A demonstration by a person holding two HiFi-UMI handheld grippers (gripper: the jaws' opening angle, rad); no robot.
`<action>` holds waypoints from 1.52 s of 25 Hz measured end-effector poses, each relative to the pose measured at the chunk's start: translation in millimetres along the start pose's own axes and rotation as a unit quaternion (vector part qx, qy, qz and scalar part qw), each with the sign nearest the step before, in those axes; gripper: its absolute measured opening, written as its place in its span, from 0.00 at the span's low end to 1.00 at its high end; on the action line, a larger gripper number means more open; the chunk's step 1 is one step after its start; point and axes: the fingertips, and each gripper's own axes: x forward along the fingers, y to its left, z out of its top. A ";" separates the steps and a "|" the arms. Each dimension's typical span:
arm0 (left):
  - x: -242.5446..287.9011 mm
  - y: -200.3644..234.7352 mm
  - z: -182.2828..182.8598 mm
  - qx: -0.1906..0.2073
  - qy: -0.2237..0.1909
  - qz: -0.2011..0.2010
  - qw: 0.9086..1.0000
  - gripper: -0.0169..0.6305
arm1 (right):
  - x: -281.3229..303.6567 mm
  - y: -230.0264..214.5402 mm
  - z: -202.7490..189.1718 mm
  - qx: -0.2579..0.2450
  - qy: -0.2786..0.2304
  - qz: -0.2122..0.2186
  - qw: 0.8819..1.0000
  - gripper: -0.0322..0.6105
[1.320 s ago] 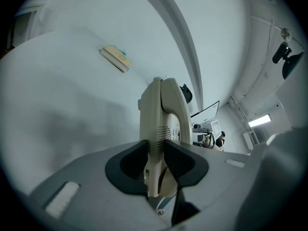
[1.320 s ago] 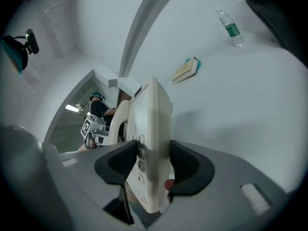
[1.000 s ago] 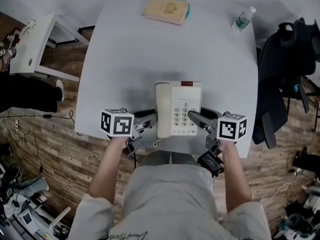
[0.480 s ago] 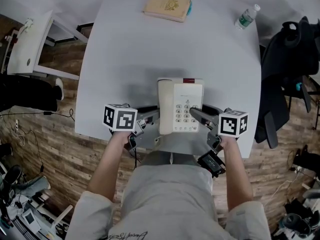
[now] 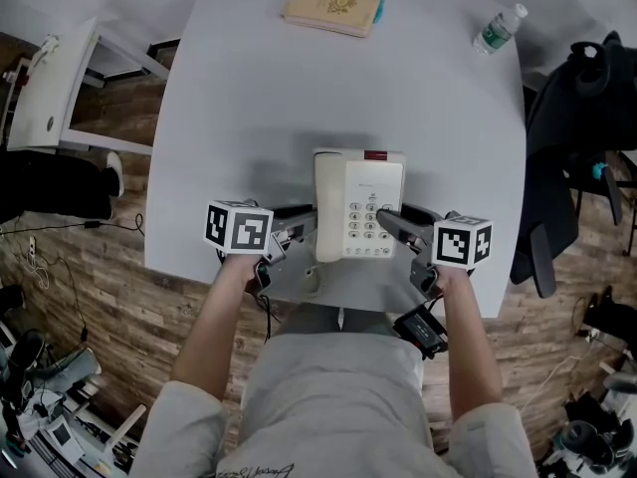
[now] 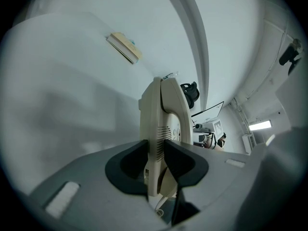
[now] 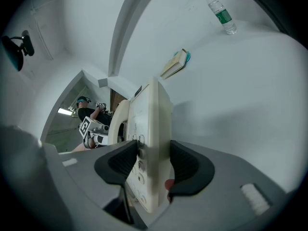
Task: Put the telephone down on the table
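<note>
A cream telephone (image 5: 358, 202) with its handset on the left and a keypad hangs over the near edge of the white table (image 5: 299, 88), gripped from both sides. My left gripper (image 5: 304, 223) is shut on its handset side, my right gripper (image 5: 394, 223) on its keypad side. In the left gripper view the telephone (image 6: 161, 129) stands edge-on between the dark pads of the left gripper (image 6: 156, 162). In the right gripper view the telephone (image 7: 149, 129) is clamped in the right gripper (image 7: 153, 165). Its shadow lies on the table to the left. Its cord (image 5: 311, 285) dangles below.
A tan book (image 5: 333, 3) lies at the table's far edge and a water bottle (image 5: 498, 30) at the far right corner. A chair with a black jacket (image 5: 577, 147) stands to the right. A white side table (image 5: 60, 88) stands to the left.
Both grippers have carried the telephone a little farther in over the table. The grip on it has not changed.
</note>
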 end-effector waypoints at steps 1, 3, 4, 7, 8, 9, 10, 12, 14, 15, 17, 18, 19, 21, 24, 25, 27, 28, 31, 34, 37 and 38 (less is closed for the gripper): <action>1.0 1.3 0.7 -0.001 0.000 0.000 1.000 0.22 | 1.1 -1.5 0.5 0.000 0.001 -0.001 1.000 0.40; 3.7 3.8 0.1 -0.006 0.005 -0.001 1.000 0.22 | 3.4 -4.7 1.7 0.001 0.002 -0.002 1.000 0.40; 5.3 4.8 -1.1 -0.012 0.008 -0.003 1.000 0.22 | 4.6 -6.4 2.5 0.001 0.002 -0.003 1.000 0.40; 9.5 8.1 -1.7 -0.019 0.012 -0.006 1.000 0.22 | 7.3 -11.3 3.3 0.006 0.002 -0.003 1.000 0.40; 10.5 9.2 -1.6 -0.020 0.013 -0.006 1.000 0.22 | 7.9 -12.6 2.9 0.007 0.002 -0.004 1.000 0.40; 11.5 10.3 -1.7 -0.020 0.014 -0.006 1.000 0.22 | 8.4 -13.8 2.3 0.008 0.002 -0.004 1.000 0.40; 12.4 11.4 -2.0 -0.020 0.015 -0.006 1.000 0.22 | 9.0 -15.1 1.7 0.010 0.003 -0.004 1.000 0.40; 14.4 14.2 -2.5 -0.020 0.018 -0.006 1.000 0.22 | 10.7 -17.5 0.7 0.012 0.004 -0.005 1.000 0.40; 16.4 17.5 -3.0 -0.021 0.022 -0.005 1.000 0.22 | 12.8 -20.4 -0.1 0.013 0.004 -0.007 1.000 0.40; 17.5 19.2 -3.2 -0.023 0.023 -0.005 0.999 0.22 | 13.9 -22.2 -0.6 0.014 0.005 -0.008 1.000 0.40; 20.3 22.0 -3.2 -0.027 0.024 -0.006 0.999 0.22 | 15.1 -26.1 -1.3 0.016 0.006 -0.010 1.000 0.40; 21.9 23.1 -3.1 -0.029 0.024 -0.007 0.999 0.22 | 15.3 -27.8 -1.1 0.017 0.006 -0.011 1.000 0.40; 23.3 24.2 -2.9 -0.032 0.024 -0.009 0.999 0.22 | 15.5 -29.2 -0.7 0.018 0.006 -0.012 1.000 0.40; 24.7 26.5 -2.7 -0.034 0.025 -0.010 0.999 0.21 | 17.0 -31.0 -0.2 0.020 0.005 -0.014 1.000 0.40; 27.2 29.9 -3.1 -0.037 0.027 -0.008 0.999 0.21 | 19.0 -34.9 -0.6 0.023 0.004 -0.016 1.000 0.40; 28.4 31.3 -3.1 -0.038 0.028 -0.007 0.999 0.21 | 19.9 -36.4 -0.7 0.024 0.003 -0.016 1.000 0.40; 30.1 35.7 -2.7 -0.041 0.028 -0.006 0.999 0.21 | 23.1 -39.5 -0.7 0.027 0.002 -0.017 0.999 0.40; 30.6 38.4 -2.3 -0.043 0.028 -0.006 0.999 0.21 | 25.5 -40.9 -0.4 0.028 0.002 -0.017 0.999 0.40; 31.9 42.4 -3.4 -0.046 0.031 -0.006 0.998 0.21 | 28.6 -42.8 -0.7 0.028 0.004 -0.019 0.999 0.40; 32.9 43.2 -5.3 -0.047 0.035 -0.005 0.998 0.21 | 28.5 -43.6 -2.8 0.026 0.008 -0.022 0.999 0.40; 34.0 46.8 -6.0 -0.048 0.038 -0.004 0.998 0.21 | 31.2 -45.6 -4.3 0.027 0.010 -0.023 0.999 0.40; 34.4 47.7 -6.2 -0.048 0.039 -0.004 0.998 0.21 | 31.7 -45.8 -4.6 0.027 0.011 -0.024 0.999 0.40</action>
